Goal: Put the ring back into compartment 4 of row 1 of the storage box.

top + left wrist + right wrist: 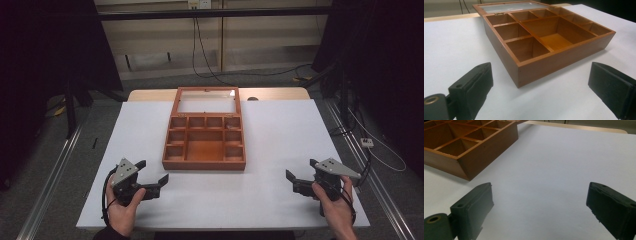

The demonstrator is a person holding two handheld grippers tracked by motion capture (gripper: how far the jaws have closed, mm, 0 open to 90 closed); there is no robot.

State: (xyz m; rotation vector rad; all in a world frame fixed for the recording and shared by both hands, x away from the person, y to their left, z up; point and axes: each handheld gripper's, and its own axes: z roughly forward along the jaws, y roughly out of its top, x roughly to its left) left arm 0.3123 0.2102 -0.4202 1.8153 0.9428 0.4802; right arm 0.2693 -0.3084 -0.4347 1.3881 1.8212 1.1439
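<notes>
A brown wooden box (204, 142) with several bare compartments sits mid-table, its glass-paned lid (206, 101) laid open flat toward the far side. My left gripper (152, 171) rests near the front left edge, open, with nothing between its jaws; in the left gripper view the box (544, 42) stands close ahead of its fingertips (477, 85). My right gripper (301, 172) sits at the front right, open and holding nothing. In the right gripper view the box corner (466, 147) lies at upper left, beyond the gripper (540, 207).
The white table top (280, 140) has bare room on both sides of the box and along the front. A wooden edge strip (272, 93) runs along the far side. Cables trail on the floor (260, 75) beyond the table.
</notes>
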